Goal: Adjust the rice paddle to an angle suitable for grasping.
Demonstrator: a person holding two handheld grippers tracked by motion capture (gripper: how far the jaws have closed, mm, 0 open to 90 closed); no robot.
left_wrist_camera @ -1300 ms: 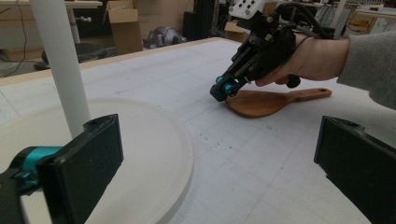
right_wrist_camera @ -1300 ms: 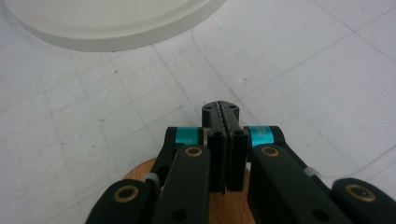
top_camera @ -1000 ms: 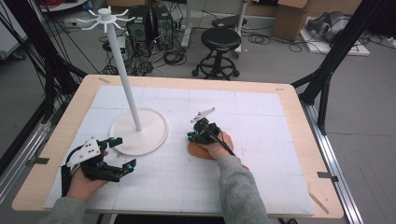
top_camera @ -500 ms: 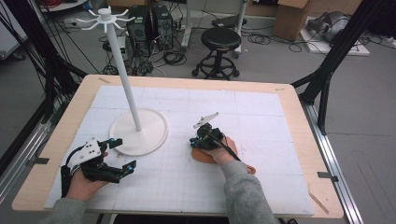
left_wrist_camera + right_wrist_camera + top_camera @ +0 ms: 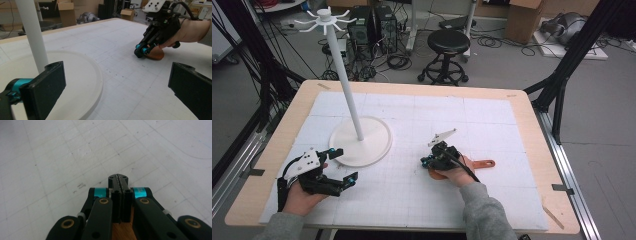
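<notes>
Left tongs (image 5: 343, 167): released, jaws wide, resting on the desk (image 5: 522, 107) just beside the white stand (image 5: 361, 141); well apart from the work.

Right tongs (image 5: 426, 162): clenched, nothing seen between the jaws, lying over a brown wooden paddle (image 5: 484, 163). Paddle flat on desk, right of centre, under that hand; handle runs rightward, away from the jaw tips. Right hand nearer.

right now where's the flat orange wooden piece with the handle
In the high view the flat orange wooden piece lies right of centre on the table, under the right gripper, handle pointing right.
</notes>
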